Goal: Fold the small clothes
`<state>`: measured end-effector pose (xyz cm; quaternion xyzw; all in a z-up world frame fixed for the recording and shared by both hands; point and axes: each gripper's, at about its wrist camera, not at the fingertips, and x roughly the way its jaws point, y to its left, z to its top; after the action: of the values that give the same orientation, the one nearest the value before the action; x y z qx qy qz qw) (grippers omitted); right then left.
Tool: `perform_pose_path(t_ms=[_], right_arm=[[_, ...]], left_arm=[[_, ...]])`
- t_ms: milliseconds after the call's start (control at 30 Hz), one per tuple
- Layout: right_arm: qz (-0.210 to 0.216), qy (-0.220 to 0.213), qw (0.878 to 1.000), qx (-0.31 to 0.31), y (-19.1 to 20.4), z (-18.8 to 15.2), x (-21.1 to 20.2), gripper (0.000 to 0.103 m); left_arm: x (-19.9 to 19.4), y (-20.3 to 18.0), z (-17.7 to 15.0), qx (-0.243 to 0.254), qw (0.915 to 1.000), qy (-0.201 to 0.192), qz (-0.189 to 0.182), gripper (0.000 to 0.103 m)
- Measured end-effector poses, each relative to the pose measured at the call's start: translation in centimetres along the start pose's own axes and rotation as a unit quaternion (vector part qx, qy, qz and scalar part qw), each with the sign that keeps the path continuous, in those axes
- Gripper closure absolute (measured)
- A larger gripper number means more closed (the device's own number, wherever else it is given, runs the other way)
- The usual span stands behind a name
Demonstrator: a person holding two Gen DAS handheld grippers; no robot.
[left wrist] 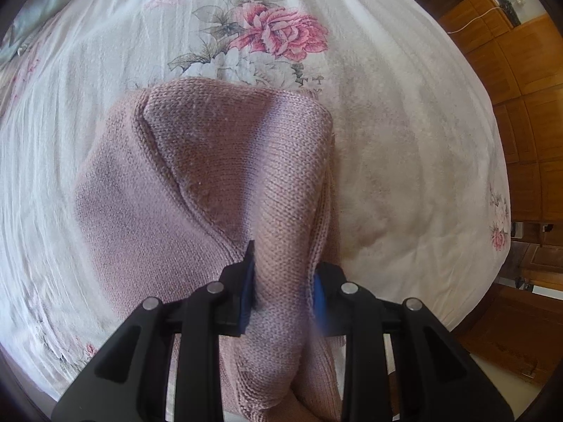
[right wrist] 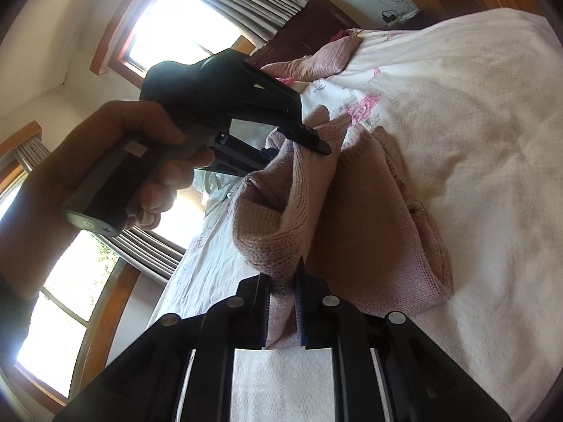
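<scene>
A dusty-pink knitted sweater (left wrist: 197, 183) lies partly on the white floral bedspread (left wrist: 88, 88), one edge lifted. My left gripper (left wrist: 283, 281) is shut on a thick fold of that knit, which bulges between the blue pads. In the right wrist view the same sweater (right wrist: 373, 218) hangs in a loop between both tools. My right gripper (right wrist: 283, 292) is shut on its near edge. Farther off, the left gripper (right wrist: 299, 140), held by a hand (right wrist: 116, 161), pinches the other edge.
Another pink knitted garment (right wrist: 316, 59) lies near the dark headboard (right wrist: 306, 31). Wooden cabinets (left wrist: 520, 105) stand past the bed's right edge. Curtained windows (right wrist: 183, 24) are behind the hand. A grey-green pillow (left wrist: 45, 10) is at the far left.
</scene>
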<state>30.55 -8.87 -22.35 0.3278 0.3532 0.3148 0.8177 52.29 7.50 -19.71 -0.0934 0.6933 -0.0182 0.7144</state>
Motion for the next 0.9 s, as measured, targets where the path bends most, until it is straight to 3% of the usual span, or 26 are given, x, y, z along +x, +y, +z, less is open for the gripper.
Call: perform_pose_path(t_ms=[133, 167, 233, 367, 467, 533, 600, 667, 700, 767, 833, 867, 900], right_arm=[[0.012, 0.005, 1.0, 0.019, -1.9, 0.1, -0.3, 0.091], [0.016, 0.008, 1.0, 0.025, -2.4, 0.0, -0.3, 0.091], [0.022, 0.019, 0.999, 0.036, -3.6, -0.1, 0.0, 0.091], [0.023, 0.048, 0.997, 0.054, -6.1, -0.9, 0.4, 0.085], [0.024, 0.062, 0.996, 0.058, -7.4, -1.1, -0.6, 0.08], [0.033, 0.058, 0.996, 0.055, -7.6, -0.4, -2.4, 0.065], [0.049, 0.048, 0.997, 0.031, -6.5, 0.9, -4.0, 0.057], [0.056, 0.048, 0.997, -0.001, -5.0, 2.7, -4.3, 0.038], [0.057, 0.056, 0.997, -0.012, -4.4, 3.4, -3.8, 0.022], [0.063, 0.095, 0.992, -0.048, -3.4, 4.8, -1.4, 0.02], [0.043, 0.133, 0.985, -0.096, -2.5, 5.3, 1.5, 0.023], [0.047, 0.165, 0.979, -0.107, -2.5, 5.4, 3.1, 0.027], [0.048, 0.195, 0.974, -0.105, -2.7, 5.4, 4.7, 0.042]], left_arm=[[1.4, -1.6, 0.1, -0.004, 0.9998, -0.001, 0.021, 0.075], [1.6, -1.9, 0.1, -0.006, 0.9996, -0.006, 0.025, 0.07], [1.5, -2.6, -0.2, -0.011, 0.9997, -0.021, 0.009, 0.05], [-1.0, -3.1, -1.1, -0.018, 0.9939, -0.075, -0.079, 0.015], [-4.2, -1.6, -2.2, -0.014, 0.9824, -0.112, -0.148, 0.013], [-6.1, 0.3, -3.7, -0.003, 0.9748, -0.128, -0.182, 0.013], [-7.6, 2.3, -5.8, 0.008, 0.9698, -0.147, -0.194, 0.01], [-8.2, 5.0, -7.9, 0.005, 0.9652, -0.158, -0.208, 0.008], [-8.0, 6.3, -8.7, 0.0, 0.9638, -0.155, -0.217, 0.008], [-7.1, 8.4, -10.5, -0.006, 0.9634, -0.138, -0.229, 0.008], [-5.8, 9.7, -11.7, 0.0, 0.963, -0.121, -0.241, 0.009], [-5.3, 10.1, -12.3, 0.004, 0.9607, -0.115, -0.253, 0.009], [-4.8, 10.5, -12.6, 0.01, 0.956, -0.109, -0.272, 0.009]])
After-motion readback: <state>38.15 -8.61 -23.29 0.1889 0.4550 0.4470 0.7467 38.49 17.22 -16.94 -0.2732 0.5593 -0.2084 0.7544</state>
